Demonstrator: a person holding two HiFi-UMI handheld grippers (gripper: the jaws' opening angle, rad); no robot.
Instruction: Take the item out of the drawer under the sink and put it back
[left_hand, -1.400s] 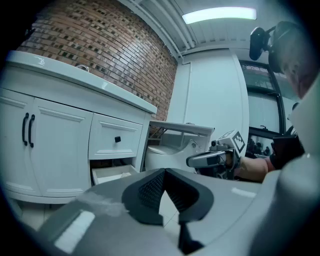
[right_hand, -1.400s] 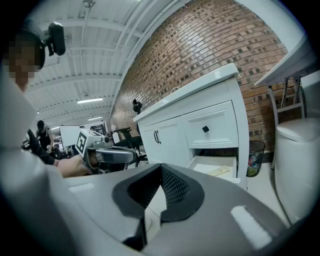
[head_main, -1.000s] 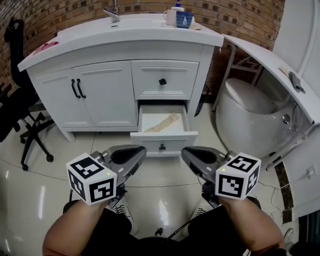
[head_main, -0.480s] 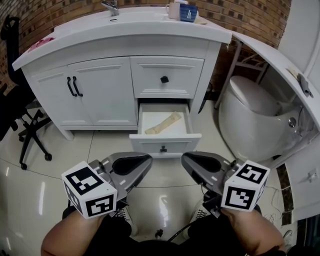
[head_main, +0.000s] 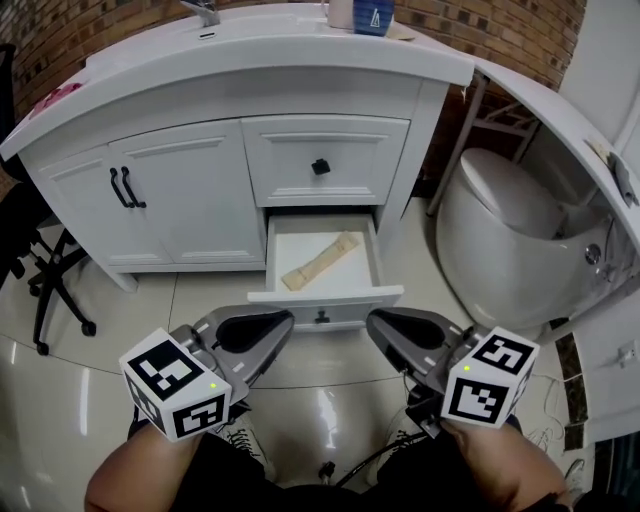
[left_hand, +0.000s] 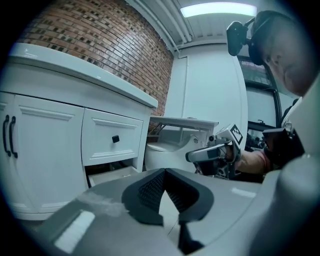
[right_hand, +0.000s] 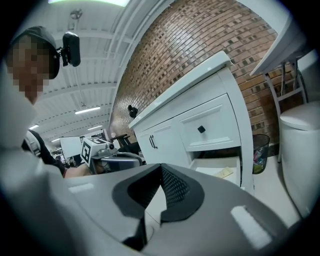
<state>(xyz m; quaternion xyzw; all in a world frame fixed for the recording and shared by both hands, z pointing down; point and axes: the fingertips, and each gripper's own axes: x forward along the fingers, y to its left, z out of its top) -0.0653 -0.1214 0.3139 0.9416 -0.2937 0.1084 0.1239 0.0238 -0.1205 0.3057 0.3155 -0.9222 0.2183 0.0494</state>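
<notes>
- Since a second ago, the white vanity cabinet (head_main: 200, 190) has come to fill more of the head view, and both grippers sit slightly lower in it. The lower drawer (head_main: 325, 296) is as far out as before, and the chew inside has not shifted.
- The vanity has smooth painted panels, a curved glossy countertop, black bar handles on its doors and a small black knob (head_main: 320, 166) on the closed upper drawer.
- Behind it is a rough red brick wall (head_main: 480, 30). The glossy pale tile floor (head_main: 90, 380) reflects light, and a rounded white toilet (head_main: 500, 230) stands at the right.
- The left gripper (head_main: 287, 319) has its grey jaws pressed together, ribbed black pads meeting, with nothing between them. It hovers just short of the drawer front.
- The right gripper (head_main: 371, 319) is closed the same way, empty and touching nothing.
- The lower drawer stands pulled out. A beige bone-shaped chew (head_main: 320, 262) with knobbed ends lies diagonally on its white floor.
</notes>
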